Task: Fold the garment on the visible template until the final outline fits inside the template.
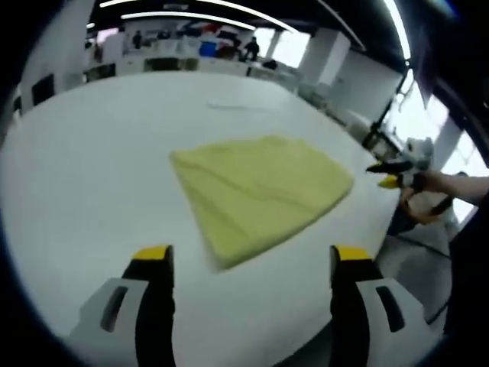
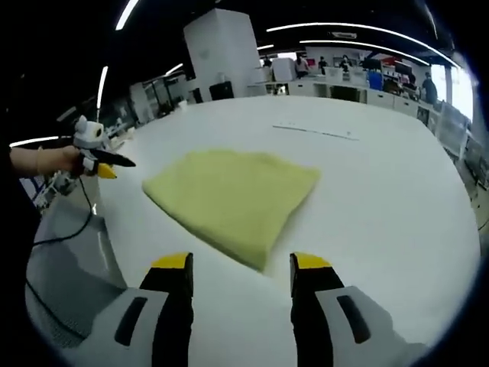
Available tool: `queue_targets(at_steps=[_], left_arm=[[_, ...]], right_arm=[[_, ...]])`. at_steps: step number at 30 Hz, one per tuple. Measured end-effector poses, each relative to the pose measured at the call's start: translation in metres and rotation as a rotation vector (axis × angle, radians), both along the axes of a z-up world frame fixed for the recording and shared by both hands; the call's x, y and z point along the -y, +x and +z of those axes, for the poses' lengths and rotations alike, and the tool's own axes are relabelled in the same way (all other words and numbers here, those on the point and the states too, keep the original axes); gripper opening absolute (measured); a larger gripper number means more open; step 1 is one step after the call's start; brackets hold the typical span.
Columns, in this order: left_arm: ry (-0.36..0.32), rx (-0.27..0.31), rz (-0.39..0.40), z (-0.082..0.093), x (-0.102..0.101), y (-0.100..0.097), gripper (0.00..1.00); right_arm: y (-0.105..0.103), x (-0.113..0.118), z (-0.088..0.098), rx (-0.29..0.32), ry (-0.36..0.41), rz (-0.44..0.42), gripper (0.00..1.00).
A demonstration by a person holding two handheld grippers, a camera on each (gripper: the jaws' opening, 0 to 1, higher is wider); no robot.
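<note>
White table [image 1: 92, 145] is taking up most of both views, running from the bottom edge up to the cluttered room background at the top. Faint thin line marks [image 2: 315, 131] are sitting on the tabletop in the upper middle of the right gripper view; whether that is the template edge I cannot tell.

Yellow garment [image 1: 260, 193] is lying flat, folded into a rough wedge, centre of the left gripper view, and centre-left in the right gripper view [image 2: 233, 195]. Nothing is touching it.

Left gripper [image 1: 252, 256] is hovering at the bottom of its own view, yellow-tipped jaws spread wide, holding nothing, tips just short of the garment's near corner. It is also showing at the left edge of the right gripper view, held in a person's hand [image 2: 57, 160] off the table side.

Right gripper [image 2: 238, 264] is sitting at the bottom of its view, jaws parted, empty, near corner of the cloth lying between and just beyond the tips.

Risks, as a judgement: no clear template outline is readable, so the fold could end outside it; pinching just the top layer at the corner would peel the fold open; dragging would slide the cloth toward the table edge.
</note>
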State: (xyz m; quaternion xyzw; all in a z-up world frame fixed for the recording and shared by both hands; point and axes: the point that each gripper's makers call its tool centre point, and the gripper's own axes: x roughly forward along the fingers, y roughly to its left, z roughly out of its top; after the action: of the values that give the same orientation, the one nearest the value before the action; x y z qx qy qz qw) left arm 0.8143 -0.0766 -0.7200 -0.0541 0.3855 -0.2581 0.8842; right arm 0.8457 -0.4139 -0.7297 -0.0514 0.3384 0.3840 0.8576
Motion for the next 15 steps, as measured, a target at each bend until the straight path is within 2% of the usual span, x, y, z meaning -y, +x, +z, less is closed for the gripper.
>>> queue_targets(at_steps=[6,12,15], left_arm=[[0.019,-0.039,0.002,-0.020,-0.005,0.000,0.69],[0.021,-0.034,-0.020,-0.028,-0.003,0.003,0.60],[0.013,-0.028,-0.025,-0.031,-0.001,0.006,0.56]], right_arm=[[0.001,0.000,-0.015,-0.030,-0.018,0.006,0.48],[0.006,0.003,-0.024,-0.031,-0.036,0.012,0.46],[0.008,0.002,-0.030,-0.039,-0.039,0.030,0.42]])
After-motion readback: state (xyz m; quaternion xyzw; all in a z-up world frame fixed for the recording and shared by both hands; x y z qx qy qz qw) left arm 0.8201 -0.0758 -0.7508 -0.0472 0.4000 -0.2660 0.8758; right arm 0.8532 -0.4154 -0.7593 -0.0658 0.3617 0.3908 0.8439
